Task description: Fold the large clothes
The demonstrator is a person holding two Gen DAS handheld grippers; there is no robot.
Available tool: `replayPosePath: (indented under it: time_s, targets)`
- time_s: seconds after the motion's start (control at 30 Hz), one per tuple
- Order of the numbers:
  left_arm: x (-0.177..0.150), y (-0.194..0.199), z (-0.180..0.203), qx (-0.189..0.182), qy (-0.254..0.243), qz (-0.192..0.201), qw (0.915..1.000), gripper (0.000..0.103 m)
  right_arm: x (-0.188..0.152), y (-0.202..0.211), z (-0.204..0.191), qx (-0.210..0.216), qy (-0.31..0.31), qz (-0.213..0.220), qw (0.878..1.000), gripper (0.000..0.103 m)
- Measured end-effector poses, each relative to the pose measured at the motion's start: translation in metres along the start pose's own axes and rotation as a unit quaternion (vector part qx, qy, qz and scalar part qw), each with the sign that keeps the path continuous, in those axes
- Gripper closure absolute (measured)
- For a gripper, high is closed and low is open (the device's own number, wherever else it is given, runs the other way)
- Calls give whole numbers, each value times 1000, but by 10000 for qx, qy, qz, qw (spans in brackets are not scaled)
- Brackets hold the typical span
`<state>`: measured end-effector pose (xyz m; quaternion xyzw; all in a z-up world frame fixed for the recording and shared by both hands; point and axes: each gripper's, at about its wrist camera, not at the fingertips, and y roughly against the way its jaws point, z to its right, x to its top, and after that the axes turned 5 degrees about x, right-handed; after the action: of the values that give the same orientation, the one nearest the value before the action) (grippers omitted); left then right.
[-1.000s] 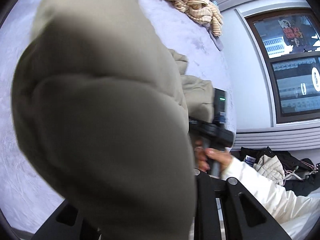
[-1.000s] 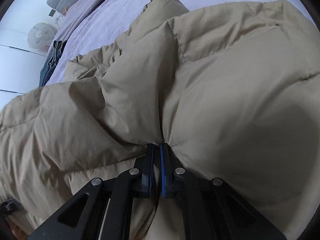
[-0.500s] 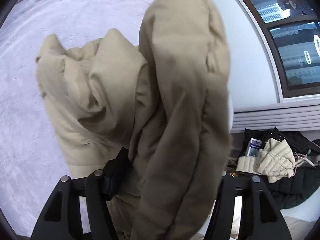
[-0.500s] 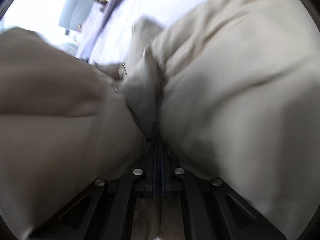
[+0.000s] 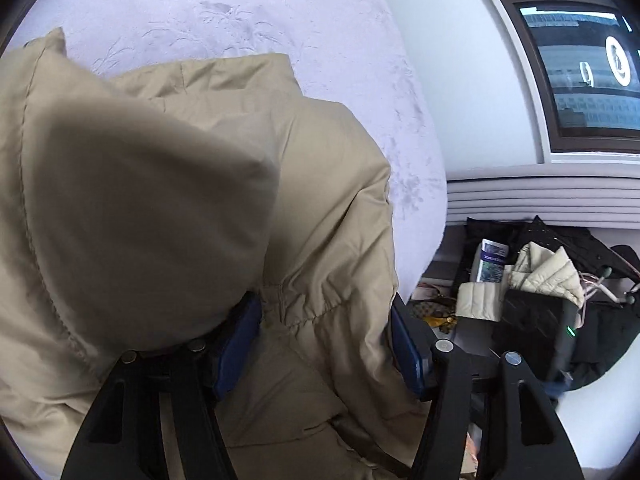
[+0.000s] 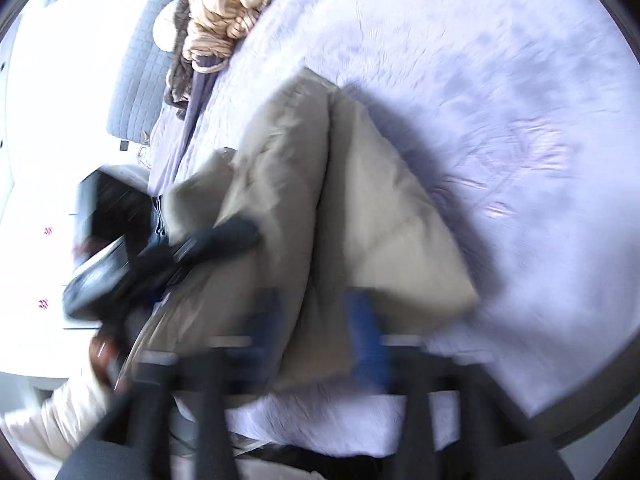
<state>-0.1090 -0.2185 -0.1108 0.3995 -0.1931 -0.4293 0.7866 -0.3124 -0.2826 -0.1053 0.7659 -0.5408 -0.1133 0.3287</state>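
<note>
A large beige puffer jacket [image 5: 168, 200] lies bunched on the lilac bedspread [image 5: 280, 20]. My left gripper [image 5: 324, 340] is open, its blue pads wide apart with a sleeve cuff lying loose between them. In the right wrist view, which is blurred by motion, the jacket [image 6: 360, 220] lies folded near the bed's front edge. My right gripper [image 6: 316, 332] is open, its jaws either side of the jacket's near edge. The left gripper [image 6: 192, 248] shows there at the left, resting on the jacket.
A heap of striped tan clothes [image 6: 224, 12] lies at the far end of the bed by a grey headboard [image 6: 136, 80]. To the right of the bed, dark clothes and a cream puffer garment [image 5: 544, 276] lie piled on the floor under a window [image 5: 580, 60].
My right gripper has opened and let go of the jacket, which dropped onto the bed. My left gripper stays open and has lowered toward the jacket.
</note>
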Motion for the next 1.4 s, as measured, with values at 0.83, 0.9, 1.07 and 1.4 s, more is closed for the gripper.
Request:
replayPosePath:
  time_s: [0.83,0.9,1.07,1.4]
  targets:
    - [-6,120,-114,2500,801,2534,9311,39,-22,5,-70,-1874,2249,257,9558,91]
    - [8,100,-92,2607,482,2530,9304,39,-27,5,-66,-2167,2286,271,9487,91]
    - [45,49,-30,2497,-52,2425,9374,39,-9,-9,-22,-2565,1702,283,9510,91]
    - [59,17,-17,2611,-148,2219,9394,37,15,7,26,-1849,768,-143,9796,80]
